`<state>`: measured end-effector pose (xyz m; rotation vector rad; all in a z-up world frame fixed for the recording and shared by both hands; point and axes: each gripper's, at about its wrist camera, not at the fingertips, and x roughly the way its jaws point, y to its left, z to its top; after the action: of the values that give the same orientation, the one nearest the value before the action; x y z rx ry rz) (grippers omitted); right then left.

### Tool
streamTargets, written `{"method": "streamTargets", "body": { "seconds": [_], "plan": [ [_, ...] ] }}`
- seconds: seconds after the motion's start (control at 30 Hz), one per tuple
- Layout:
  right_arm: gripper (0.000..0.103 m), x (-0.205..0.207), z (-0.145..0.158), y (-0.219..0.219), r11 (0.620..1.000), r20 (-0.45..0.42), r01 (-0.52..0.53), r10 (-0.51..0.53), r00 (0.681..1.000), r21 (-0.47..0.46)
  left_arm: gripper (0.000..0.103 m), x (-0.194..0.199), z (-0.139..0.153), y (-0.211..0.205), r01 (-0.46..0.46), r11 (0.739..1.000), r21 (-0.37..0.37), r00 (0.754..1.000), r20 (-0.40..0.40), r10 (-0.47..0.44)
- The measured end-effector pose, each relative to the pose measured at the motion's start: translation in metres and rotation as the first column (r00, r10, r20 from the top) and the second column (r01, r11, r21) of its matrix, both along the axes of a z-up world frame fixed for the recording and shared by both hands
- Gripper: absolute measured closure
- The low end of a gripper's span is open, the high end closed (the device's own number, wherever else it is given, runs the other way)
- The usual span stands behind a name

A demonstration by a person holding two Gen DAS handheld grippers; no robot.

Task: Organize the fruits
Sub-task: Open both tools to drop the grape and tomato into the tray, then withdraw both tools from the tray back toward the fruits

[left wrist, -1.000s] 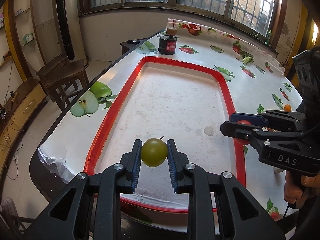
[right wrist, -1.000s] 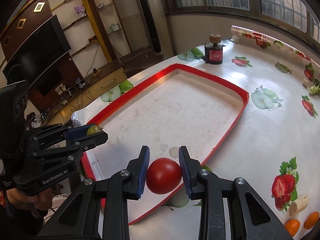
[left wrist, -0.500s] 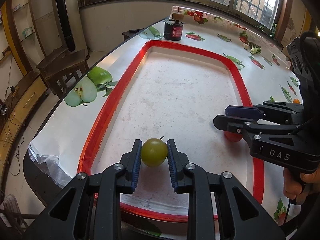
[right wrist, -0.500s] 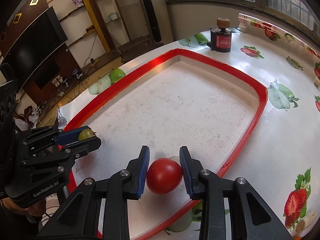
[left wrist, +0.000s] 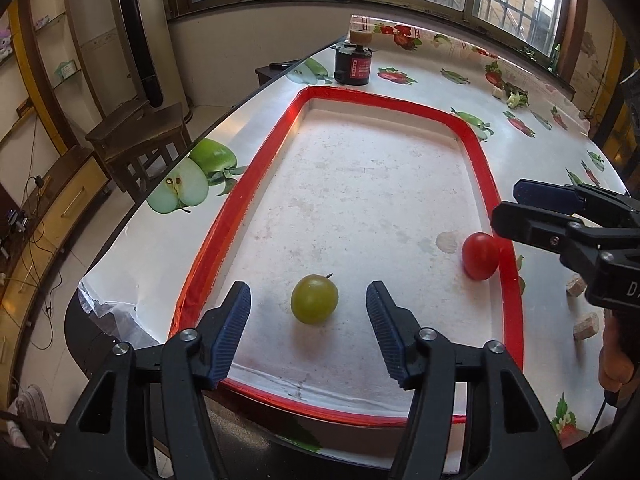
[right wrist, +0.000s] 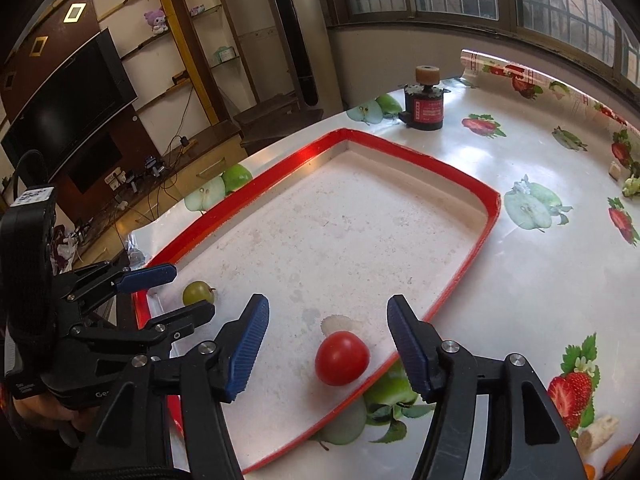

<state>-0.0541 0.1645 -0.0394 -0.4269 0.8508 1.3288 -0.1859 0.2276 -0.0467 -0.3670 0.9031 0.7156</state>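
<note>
A green round fruit (left wrist: 314, 299) lies on the white floor of the red-rimmed tray (left wrist: 236, 208), near its front left. My left gripper (left wrist: 308, 316) is open, its jaws wide on either side of the fruit and clear of it. A red tomato (right wrist: 341, 357) lies in the tray against its right rim (right wrist: 460, 280). My right gripper (right wrist: 328, 340) is open around the tomato without touching it. The tomato also shows in the left wrist view (left wrist: 480, 256), and the green fruit in the right wrist view (right wrist: 197, 293).
A black and red jar (left wrist: 353, 65) with a cork top stands beyond the tray's far end. Small beige pieces (left wrist: 576, 285) lie on the fruit-print tablecloth right of the tray, and orange fruits (right wrist: 618, 458) at the right. A wooden chair (left wrist: 138, 140) stands off the table's left edge.
Both grippers opened and let go: the green fruit and the tomato now rest on the tray floor. Both grippers came down and drew back slightly.
</note>
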Motion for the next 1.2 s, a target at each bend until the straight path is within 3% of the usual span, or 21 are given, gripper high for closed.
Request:
{"method": "streamTargets", "body": {
  "seconds": [0.2, 0.7, 1.2],
  "plan": [
    [0.038, 0.005, 0.017, -0.038, 0.998, -0.004, 0.046, -0.045, 0.999, 0.037, 0.044, 0.006, 0.009, -0.016, 0.021, 1.000, 0.011, 1.000, 0.013, -0.021],
    [0.034, 0.028, 0.020, -0.127, 0.981, -0.003, 0.187, -0.187, 0.982, 0.052, 0.044, 0.020, 0.020, -0.048, 0.083, 0.997, 0.002, 0.996, 0.043, -0.083],
    [0.032, 0.058, 0.010, -0.236, 0.932, 0.002, 0.363, -0.363, 0.932, 0.017, 0.044, 0.059, 0.022, -0.100, 0.237, 0.971, -0.031, 0.970, 0.064, -0.235]
  ]
}}
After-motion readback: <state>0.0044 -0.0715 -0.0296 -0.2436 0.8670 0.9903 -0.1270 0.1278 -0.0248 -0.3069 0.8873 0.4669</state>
